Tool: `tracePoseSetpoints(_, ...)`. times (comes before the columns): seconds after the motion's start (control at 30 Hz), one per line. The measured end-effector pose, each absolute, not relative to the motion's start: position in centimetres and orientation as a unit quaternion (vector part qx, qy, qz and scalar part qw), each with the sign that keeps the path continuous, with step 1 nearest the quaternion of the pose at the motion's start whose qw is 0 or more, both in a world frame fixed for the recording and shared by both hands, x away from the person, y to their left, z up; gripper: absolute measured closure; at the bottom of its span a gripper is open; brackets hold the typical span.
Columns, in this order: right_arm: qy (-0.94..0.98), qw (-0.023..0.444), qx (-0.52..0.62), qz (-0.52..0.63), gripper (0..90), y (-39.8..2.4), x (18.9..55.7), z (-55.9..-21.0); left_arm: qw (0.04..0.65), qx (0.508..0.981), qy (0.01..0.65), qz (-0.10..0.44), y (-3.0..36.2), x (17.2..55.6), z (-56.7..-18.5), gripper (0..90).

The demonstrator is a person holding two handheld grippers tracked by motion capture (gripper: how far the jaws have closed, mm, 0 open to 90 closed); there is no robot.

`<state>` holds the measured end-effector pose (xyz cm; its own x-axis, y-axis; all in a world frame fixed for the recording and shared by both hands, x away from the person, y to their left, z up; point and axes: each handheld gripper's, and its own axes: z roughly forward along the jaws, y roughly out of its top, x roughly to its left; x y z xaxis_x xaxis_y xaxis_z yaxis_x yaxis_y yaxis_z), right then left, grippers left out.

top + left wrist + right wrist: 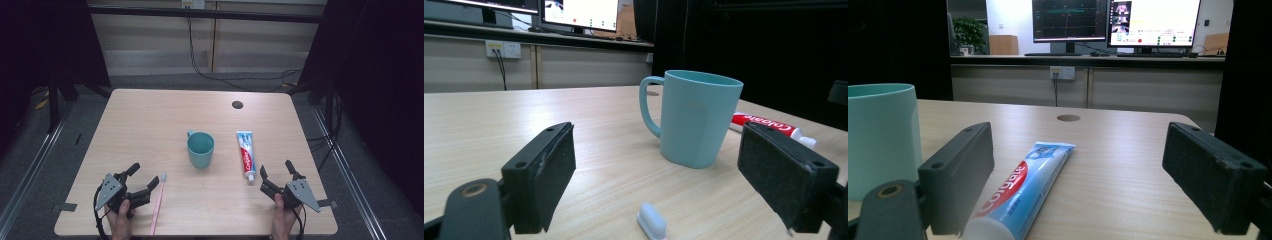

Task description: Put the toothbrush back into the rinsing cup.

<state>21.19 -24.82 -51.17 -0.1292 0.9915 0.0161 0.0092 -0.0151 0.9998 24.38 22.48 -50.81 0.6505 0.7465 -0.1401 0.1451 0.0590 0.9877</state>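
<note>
Two grippers rest at my near edge, both with jaws spread and empty. My left gripper [141,181] points toward one o'clock, the pink slim plastic toothbrush [157,204] lying just beside it, white head [652,224] between the jaws. My right gripper [276,176] faces eleven o'clock at the blue-and-red soft toothpaste tube [246,154], which lies at three o'clock of the teal plastic mug [200,149]. I judge the brush light, stiff and slippery: grip mid-handle. The tube looks squashy, so I'd pinch near its cap [250,176].

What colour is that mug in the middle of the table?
The mug is a plain teal green, seen best in the left gripper view.
</note>
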Motion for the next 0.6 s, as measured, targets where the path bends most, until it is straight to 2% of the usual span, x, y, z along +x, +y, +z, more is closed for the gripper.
tracePoseSetpoints(0.33,0.529,0.462,0.474,0.531,13.1,-24.75,21.19,-51.17,0.638,0.646,0.357,0.219,22.60,24.78,-50.76,15.7)
tracePoseSetpoints(0.6,0.529,0.463,0.474,0.531,13.3,-24.74,21.19,-51.16,0.628,0.654,0.379,0.186,22.48,24.94,-50.51,16.3)
